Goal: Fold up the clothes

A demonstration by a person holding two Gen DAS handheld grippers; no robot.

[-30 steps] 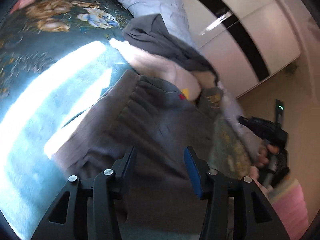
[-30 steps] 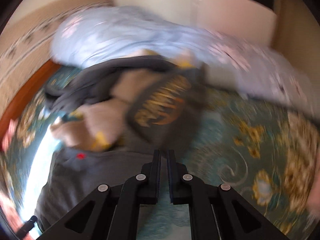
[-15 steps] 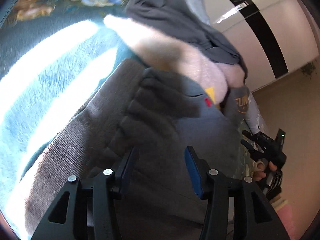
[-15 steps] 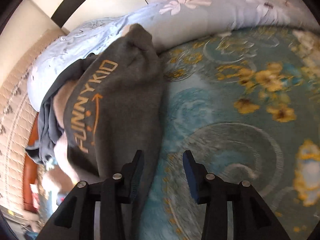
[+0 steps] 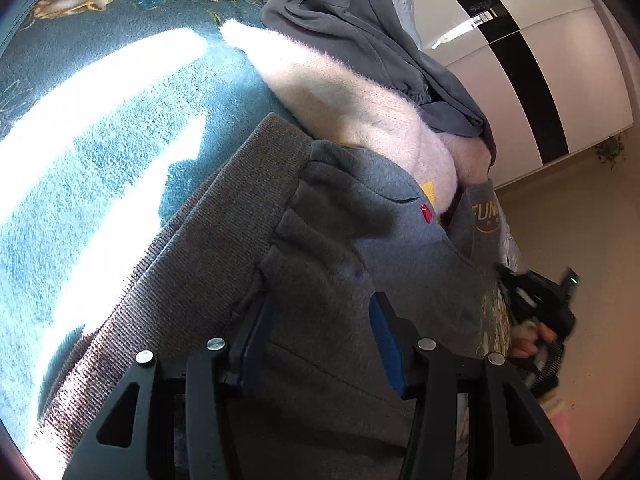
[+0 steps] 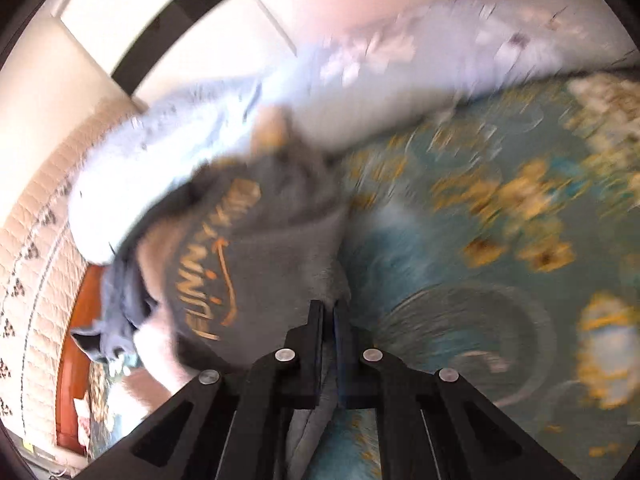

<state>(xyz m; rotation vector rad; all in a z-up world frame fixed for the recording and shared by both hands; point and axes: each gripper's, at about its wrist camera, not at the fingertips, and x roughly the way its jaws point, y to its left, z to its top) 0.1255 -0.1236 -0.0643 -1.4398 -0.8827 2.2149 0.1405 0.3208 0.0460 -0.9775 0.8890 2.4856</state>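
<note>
Half a second back the right gripper (image 6: 327,312) stood with its fingers apart beside the grey printed sweatshirt (image 6: 256,264); now they are pressed together on a fold of its edge, and the blurred view suggests a fast pull. The left gripper (image 5: 318,324) has closed in on the grey sweatpants (image 5: 320,264), its fingers apart and straddling a gathered ridge of cloth without clearly pinching it.

Both garments lie on the teal floral bedspread (image 5: 100,184), ahead of the grippers. Beyond the left fingers the fluffy cream sweater (image 5: 360,108) overlaps the sweatpants, with a dark grey garment (image 5: 360,32) on top.

My worry: the right gripper holds only a thin edge, so a quick tug could slip it free or drag the overlapping pile along. The left fingers, closing now, could grab a bunched ridge and set a crooked fold.
</note>
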